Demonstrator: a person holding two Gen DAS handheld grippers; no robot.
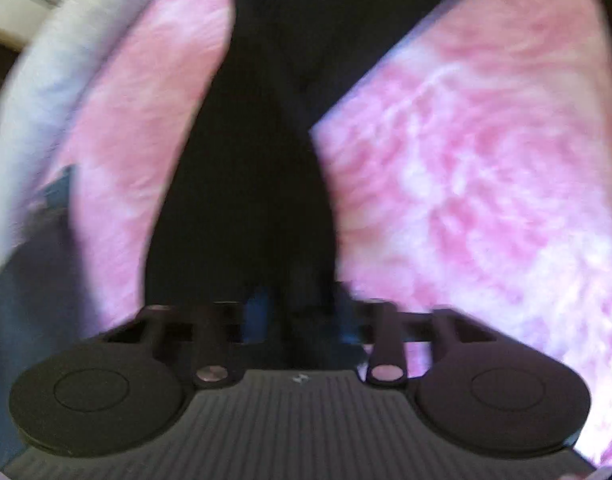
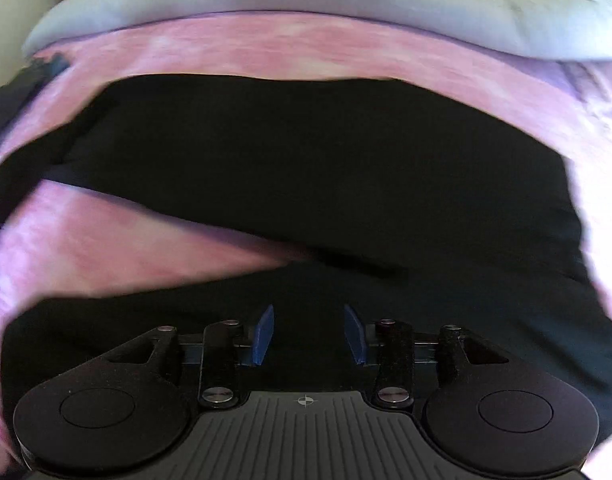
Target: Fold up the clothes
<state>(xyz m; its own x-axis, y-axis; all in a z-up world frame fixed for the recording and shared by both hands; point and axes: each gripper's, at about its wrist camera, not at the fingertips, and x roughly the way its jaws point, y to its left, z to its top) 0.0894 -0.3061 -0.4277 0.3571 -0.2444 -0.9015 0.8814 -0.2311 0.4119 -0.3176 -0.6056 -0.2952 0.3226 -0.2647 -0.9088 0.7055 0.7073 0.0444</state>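
A black garment (image 1: pixel 266 184) lies on a pink mottled bedspread (image 1: pixel 466 184). In the blurred left wrist view it narrows into a strip that runs straight down into my left gripper (image 1: pixel 302 316). That gripper's blue pads (image 1: pixel 258 312) show only faintly beside the bunched dark cloth, and it is shut on the garment. In the right wrist view the black garment (image 2: pixel 306 168) spreads wide and flat, with a folded flap near the middle. My right gripper (image 2: pixel 309 336) hovers over its near part, and its blue pads (image 2: pixel 263 336) stand apart with nothing gripped between them.
The pink bedspread (image 2: pixel 146 240) surrounds the garment on all sides. A pale grey pillow (image 2: pixel 266 0) lies along the far edge in the right wrist view. The pillow (image 1: pixel 46 80) also shows at the left of the left wrist view, with a dark bluish patch (image 1: pixel 34 280) below it.
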